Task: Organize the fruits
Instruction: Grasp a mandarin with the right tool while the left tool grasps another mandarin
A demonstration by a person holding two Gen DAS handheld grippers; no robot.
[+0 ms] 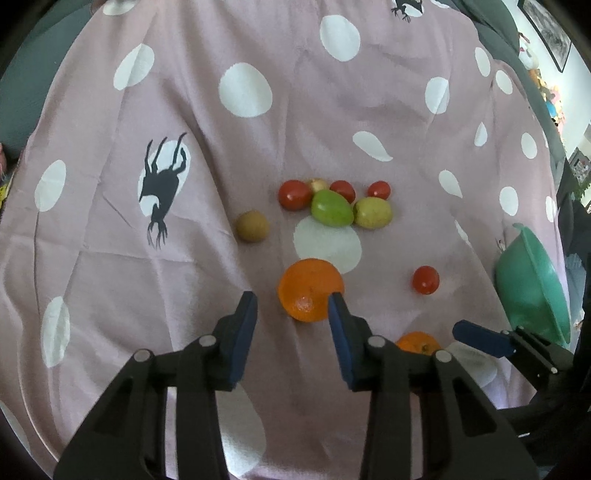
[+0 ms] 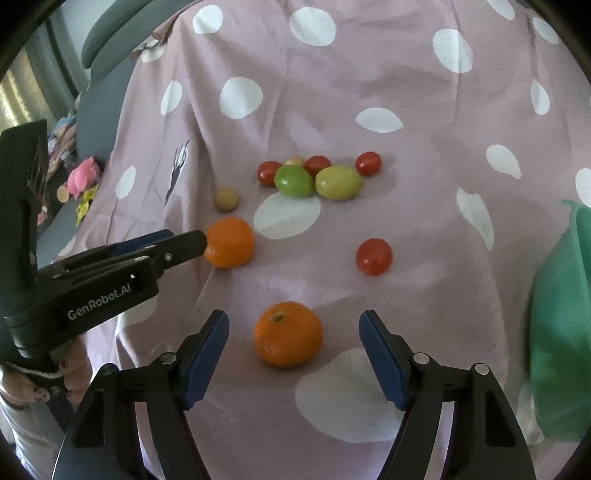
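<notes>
Fruits lie on a pink polka-dot cloth (image 1: 207, 147). My left gripper (image 1: 293, 299) is open, its fingertips just short of a large orange (image 1: 310, 290), which also shows in the right wrist view (image 2: 229, 242). My right gripper (image 2: 293, 319) is open around a second orange (image 2: 288, 334), which is not touching either finger; it is partly hidden in the left wrist view (image 1: 417, 342). A lone red tomato (image 2: 373, 256) lies beyond. Further off is a cluster: a green fruit (image 2: 293, 181), a yellow-green fruit (image 2: 339, 182), red tomatoes (image 2: 269, 172) and a brown round fruit (image 2: 226, 199).
A green bowl (image 2: 561, 325) stands at the right edge; it also shows in the left wrist view (image 1: 532, 288). Grey cushions (image 2: 110, 33) and toys (image 2: 83, 177) lie past the cloth at the left. The person's hand (image 2: 70, 373) holds the left gripper.
</notes>
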